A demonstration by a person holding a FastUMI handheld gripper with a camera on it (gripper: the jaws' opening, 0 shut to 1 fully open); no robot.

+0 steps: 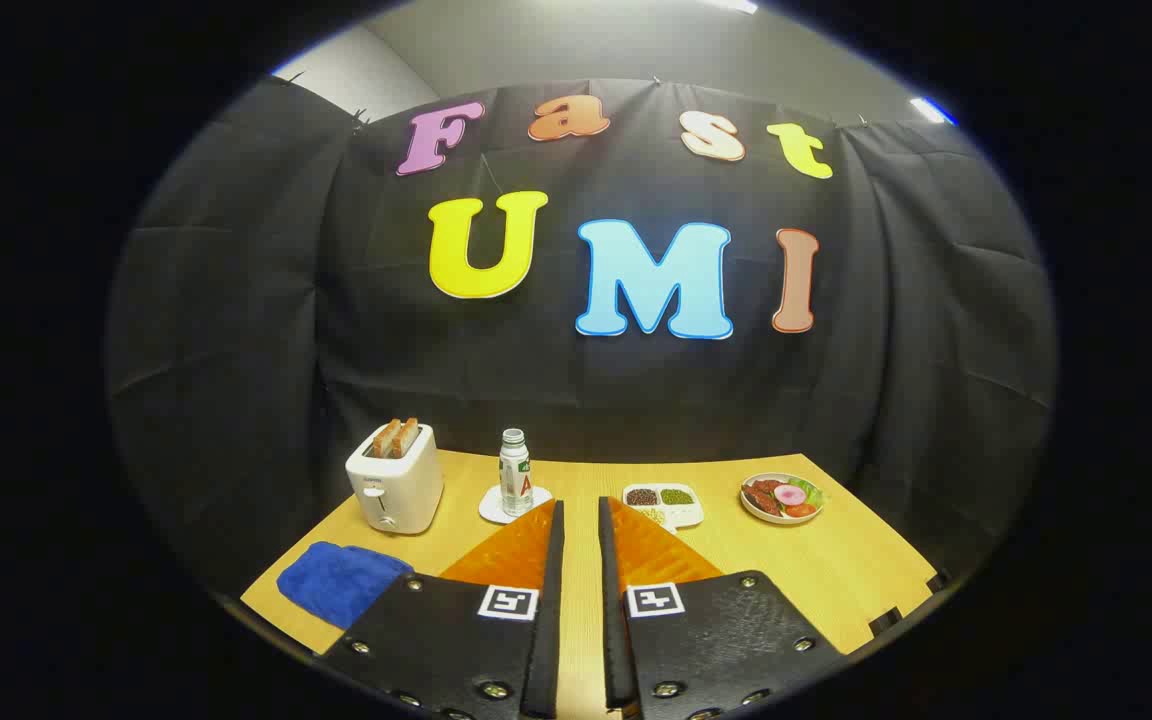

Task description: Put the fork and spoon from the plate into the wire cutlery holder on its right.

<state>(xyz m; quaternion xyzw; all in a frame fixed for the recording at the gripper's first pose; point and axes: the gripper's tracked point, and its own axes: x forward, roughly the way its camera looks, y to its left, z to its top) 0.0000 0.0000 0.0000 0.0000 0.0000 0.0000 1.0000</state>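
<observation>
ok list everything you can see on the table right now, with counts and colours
table: 1, light wood, under everything
toaster: 1, white, far left of the table, beyond the left finger
toast slices: 2, brown, standing in the toaster slots
cloth: 1, blue, lying in front of the toaster, beside the left finger
bottle: 1, clear with white cap, upright just beyond the fingertips
coaster: 1, white, under the bottle
divided dish: 1, white, holding dark and green grains, beyond the right finger
plate of food: 1, white with red, pink and green food, far right
gripper: 1, black with orange fingers, jaws a narrow gap apart, nothing between them
</observation>
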